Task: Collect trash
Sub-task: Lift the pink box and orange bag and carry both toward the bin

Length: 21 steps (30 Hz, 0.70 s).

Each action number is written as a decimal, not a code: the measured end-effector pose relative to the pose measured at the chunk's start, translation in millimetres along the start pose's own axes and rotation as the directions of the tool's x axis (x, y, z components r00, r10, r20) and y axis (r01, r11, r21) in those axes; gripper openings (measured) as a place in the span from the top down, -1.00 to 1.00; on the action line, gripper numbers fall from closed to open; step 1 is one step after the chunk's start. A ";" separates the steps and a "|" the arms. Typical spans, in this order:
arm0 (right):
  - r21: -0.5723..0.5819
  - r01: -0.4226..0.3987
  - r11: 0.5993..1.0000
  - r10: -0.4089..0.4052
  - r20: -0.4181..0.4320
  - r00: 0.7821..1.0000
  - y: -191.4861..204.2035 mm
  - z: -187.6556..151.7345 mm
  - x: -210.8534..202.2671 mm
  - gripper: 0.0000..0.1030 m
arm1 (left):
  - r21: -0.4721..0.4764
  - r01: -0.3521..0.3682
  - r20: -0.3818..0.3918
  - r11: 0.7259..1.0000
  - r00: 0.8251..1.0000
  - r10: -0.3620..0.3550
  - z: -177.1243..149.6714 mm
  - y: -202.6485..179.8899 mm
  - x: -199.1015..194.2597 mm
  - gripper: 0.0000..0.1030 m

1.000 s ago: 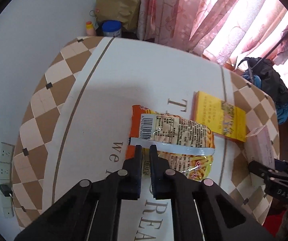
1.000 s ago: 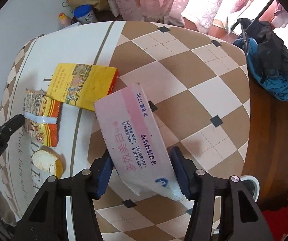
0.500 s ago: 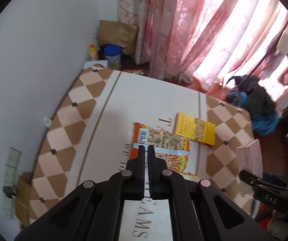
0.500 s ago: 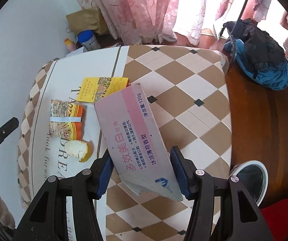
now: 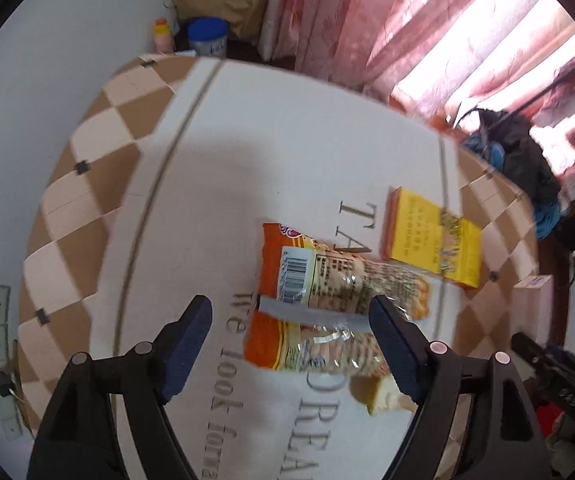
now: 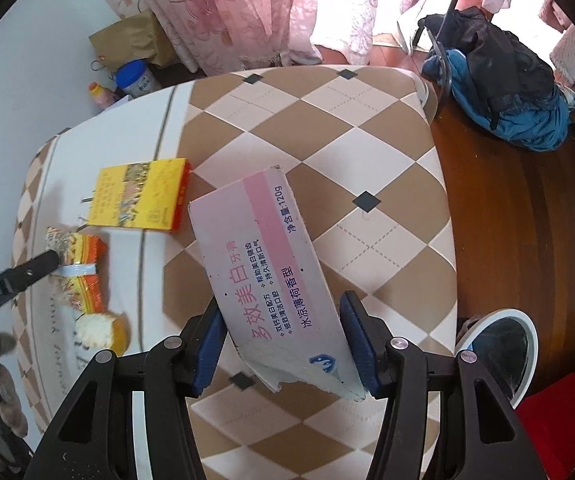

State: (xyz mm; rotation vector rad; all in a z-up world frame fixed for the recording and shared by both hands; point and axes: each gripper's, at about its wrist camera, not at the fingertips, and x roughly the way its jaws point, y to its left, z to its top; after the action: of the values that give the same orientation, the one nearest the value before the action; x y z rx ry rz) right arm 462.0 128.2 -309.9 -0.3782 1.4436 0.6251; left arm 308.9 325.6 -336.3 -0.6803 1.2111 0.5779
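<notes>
A: While the right gripper (image 6: 281, 344) clamps the pink box (image 6: 265, 276) between its blue pads (image 6: 357, 346), what is the left doing?

B: The left gripper (image 5: 291, 342) hangs over the table (image 5: 287, 152) with its jaws spread wide and nothing between them. The wrapper (image 5: 327, 300) lies flat on the cloth just beyond the fingertips, nearer the right finger (image 5: 393, 344).

A: Describe the wrapper.

B: Orange and crinkled, with a barcode panel and a pale strip across it. A yellowish crumbly lump (image 5: 383, 394) sits at its near end, touching or almost touching; the blur makes it hard to say which.

A: And the other trash?

B: A yellow box (image 5: 433, 242) lies flat past the wrapper, close to it, on the white middle of the cloth beside the checked border. In the right view the same yellow box (image 6: 141, 196) is left of the held box, with the wrapper (image 6: 77, 270) and lump (image 6: 101, 330) nearer the camera.

A: How is the pink box held?

B: By its long sides, raised above the checked cloth, torn end toward the camera and far end tilted up and left. It bears blue and pink print.

A: Anything off the table?

B: A round white-rimmed bin (image 6: 501, 350) stands on the wooden floor at lower right, and a dark and blue bag (image 6: 503, 80) lies by the pink curtains (image 6: 255, 8).
</notes>
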 end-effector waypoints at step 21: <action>-0.003 -0.027 1.000 0.027 0.065 0.998 1.6 -42.2 -31.2 -0.12 | 0.077 -0.183 0.254 0.980 0.954 0.159 -60.0 -8.7 -87.3 0.93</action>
State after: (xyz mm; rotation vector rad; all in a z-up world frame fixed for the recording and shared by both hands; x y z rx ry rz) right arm 427.1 99.1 -283.6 -0.3380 1.3881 0.6554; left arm 254.2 271.6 -262.9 -0.4067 1.0631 0.7194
